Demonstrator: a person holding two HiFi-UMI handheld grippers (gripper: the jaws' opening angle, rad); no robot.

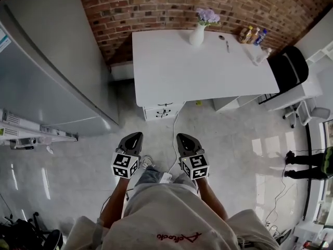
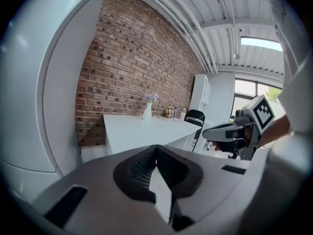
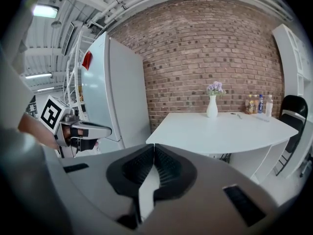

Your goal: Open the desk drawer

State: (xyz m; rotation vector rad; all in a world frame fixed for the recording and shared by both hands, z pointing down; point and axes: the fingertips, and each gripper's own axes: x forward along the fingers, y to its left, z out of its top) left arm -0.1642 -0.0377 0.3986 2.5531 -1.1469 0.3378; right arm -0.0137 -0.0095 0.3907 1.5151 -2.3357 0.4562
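Note:
A white desk [image 1: 203, 66] stands against the brick wall, with a small white drawer unit [image 1: 163, 111] under its near left corner; the drawer fronts with dark handles look closed. Both grippers hang in the air a good way short of the desk, over the floor. My left gripper [image 1: 133, 138] is shut with nothing between its jaws. My right gripper [image 1: 183, 138] is shut and empty too. The desk [image 2: 142, 131] shows ahead in the left gripper view, and the desk [image 3: 220, 131] fills the middle right of the right gripper view. The drawer unit is hidden in both gripper views.
A large grey cabinet [image 1: 52, 66] stands at the left. On the desk are a white vase with flowers [image 1: 197, 33] and several bottles [image 1: 252, 35]. A black chair [image 1: 289, 66] stands at the desk's right end. A cable [image 1: 174, 139] runs across the floor. A person [image 1: 307, 163] stands far right.

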